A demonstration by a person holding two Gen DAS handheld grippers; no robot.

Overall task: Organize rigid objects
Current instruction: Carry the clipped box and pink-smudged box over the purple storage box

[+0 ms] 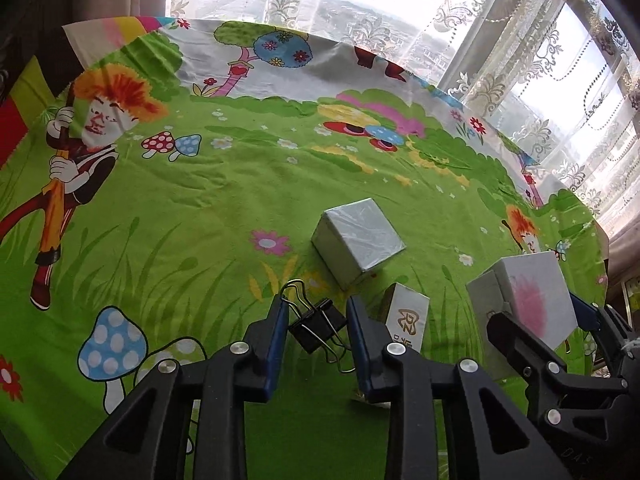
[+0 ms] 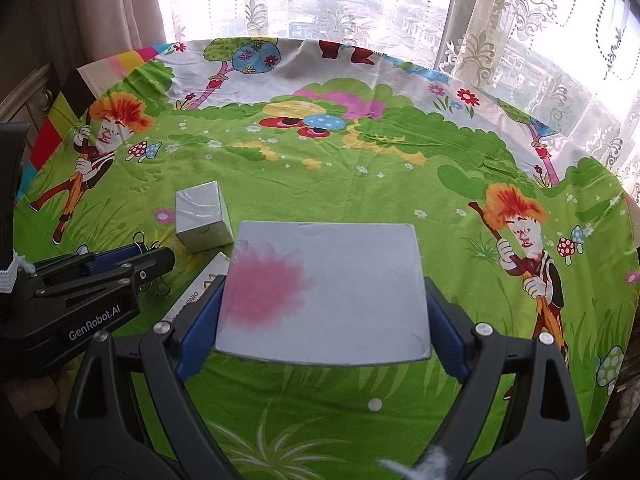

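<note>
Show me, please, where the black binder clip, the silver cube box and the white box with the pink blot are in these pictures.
black binder clip (image 1: 316, 330): left wrist view, on its black body.
silver cube box (image 1: 356, 240): left wrist view, on its top face.
white box with the pink blot (image 2: 344, 280): right wrist view, on its upper face.

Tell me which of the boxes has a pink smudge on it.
The flat white box held in the right gripper. The silver cube box and the narrow logo box lie on the cloth, unmarked by pink.

Silver cube + small carton crowd left; cloth beyond open.
</note>
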